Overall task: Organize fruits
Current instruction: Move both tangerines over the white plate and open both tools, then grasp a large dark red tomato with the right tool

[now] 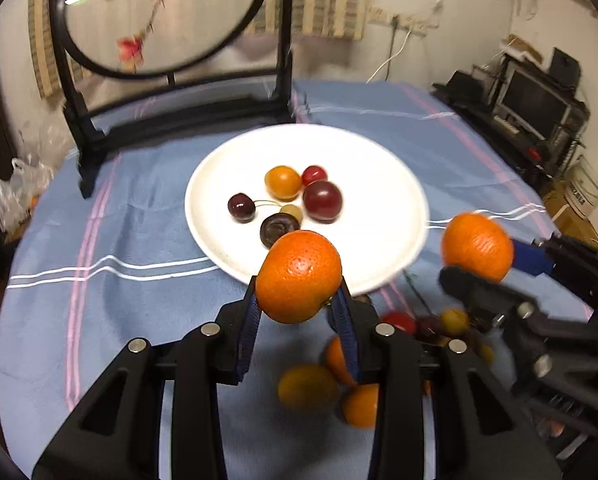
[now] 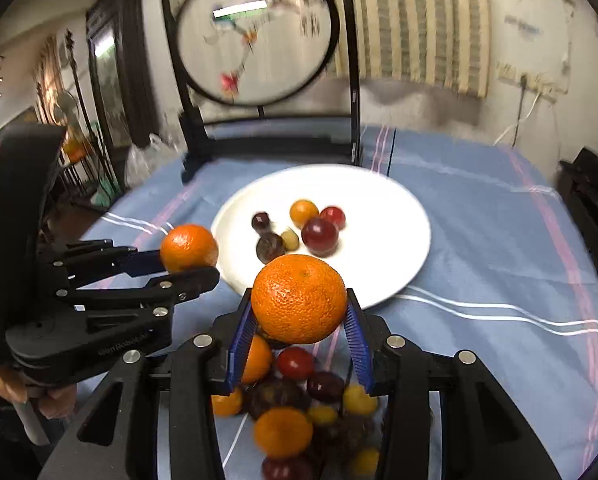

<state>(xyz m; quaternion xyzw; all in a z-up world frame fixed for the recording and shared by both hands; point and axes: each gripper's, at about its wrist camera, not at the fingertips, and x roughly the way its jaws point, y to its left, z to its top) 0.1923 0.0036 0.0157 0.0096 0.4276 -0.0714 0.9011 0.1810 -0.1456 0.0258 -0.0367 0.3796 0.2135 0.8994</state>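
My left gripper point(image 1: 299, 286) is shut on a mandarin orange point(image 1: 299, 272), held just above the near rim of the white plate point(image 1: 379, 208). My right gripper point(image 2: 299, 304) is shut on a larger mandarin point(image 2: 299, 296), also over the plate's point(image 2: 383, 216) near edge. Each shows in the other's view: the right gripper point(image 1: 481, 262) with its orange point(image 1: 477, 244), the left gripper point(image 2: 187, 266) with its orange point(image 2: 187, 246). On the plate lie dark cherries point(image 1: 241, 206), a red plum point(image 1: 322, 200) and a yellow-orange fruit point(image 1: 283, 180). A pile of loose fruit point(image 2: 295, 404) lies on the blue cloth under both grippers.
A tall black stand with a round painted screen point(image 1: 159, 12) rises behind the plate at the table's far side. The blue striped cloth point(image 1: 99, 208) covers the round table. A monitor and shelves point(image 1: 535, 104) stand off the right edge, plastic bags point(image 1: 19, 188) off the left.
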